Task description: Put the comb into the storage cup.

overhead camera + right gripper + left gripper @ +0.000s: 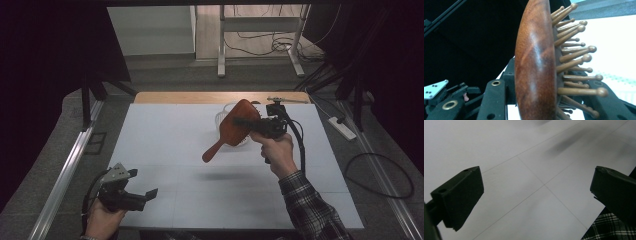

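Above the table (165, 145), right gripper (250, 122) fingers pinching a wooden hairbrush (239, 126); left gripper (142, 195) fingers spread, empty.

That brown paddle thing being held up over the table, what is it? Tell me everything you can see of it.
It looks like a wooden hairbrush: a reddish-brown, glossy oval head with a short handle. One face carries wooden pins with rounded tips, clear in the right gripper view. The right gripper clamps the head, one jaw on the smooth back and one among the pins. It hangs in the air above the white table, handle slanting down toward the person's left, casting a faint shadow.
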Action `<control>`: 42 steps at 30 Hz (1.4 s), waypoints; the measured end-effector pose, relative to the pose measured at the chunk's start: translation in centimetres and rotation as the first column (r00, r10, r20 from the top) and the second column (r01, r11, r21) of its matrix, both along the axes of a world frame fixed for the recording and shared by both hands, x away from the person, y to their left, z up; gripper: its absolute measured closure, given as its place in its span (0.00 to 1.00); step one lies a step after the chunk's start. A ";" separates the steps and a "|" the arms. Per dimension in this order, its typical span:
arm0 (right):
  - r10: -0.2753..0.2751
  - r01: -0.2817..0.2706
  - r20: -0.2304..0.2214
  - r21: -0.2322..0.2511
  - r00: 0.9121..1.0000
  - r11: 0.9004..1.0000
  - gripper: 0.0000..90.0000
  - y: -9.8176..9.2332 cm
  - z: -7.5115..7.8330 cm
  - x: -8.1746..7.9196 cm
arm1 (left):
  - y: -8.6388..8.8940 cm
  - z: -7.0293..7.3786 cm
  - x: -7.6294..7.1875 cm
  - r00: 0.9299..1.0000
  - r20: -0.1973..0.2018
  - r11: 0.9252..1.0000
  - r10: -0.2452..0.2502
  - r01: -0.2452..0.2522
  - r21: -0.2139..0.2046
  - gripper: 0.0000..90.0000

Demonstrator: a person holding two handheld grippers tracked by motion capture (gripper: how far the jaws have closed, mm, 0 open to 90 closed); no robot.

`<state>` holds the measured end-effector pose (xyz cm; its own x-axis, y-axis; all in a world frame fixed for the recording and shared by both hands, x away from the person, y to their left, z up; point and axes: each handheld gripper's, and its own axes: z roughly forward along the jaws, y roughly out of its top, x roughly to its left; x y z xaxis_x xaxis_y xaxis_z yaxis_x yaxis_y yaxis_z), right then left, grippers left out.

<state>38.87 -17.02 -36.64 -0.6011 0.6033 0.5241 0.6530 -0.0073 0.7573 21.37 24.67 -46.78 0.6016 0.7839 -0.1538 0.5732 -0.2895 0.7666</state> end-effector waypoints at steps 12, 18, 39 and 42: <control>-0.041 0.041 0.014 0.004 0.999 0.999 0.61 -0.4 1.4 1.2 | 0.7 0.0 -1.0 1.000 0.012 0.999 0.011 -0.011 0.032 0.00; -0.062 0.062 0.022 0.006 0.998 0.998 0.61 -0.5 2.0 2.0 | 0.8 0.0 -1.3 1.000 0.026 0.999 0.012 -0.013 0.045 0.00; -0.175 0.175 0.039 0.003 0.984 0.985 0.61 -1.9 3.3 5.1 | 0.9 0.0 -1.6 0.999 0.033 0.999 0.009 -0.011 0.052 0.00; -0.193 0.193 0.039 -0.003 0.980 0.981 0.61 -2.2 3.4 5.5 | 0.9 0.0 -1.6 1.000 0.030 0.998 0.007 -0.009 0.055 0.00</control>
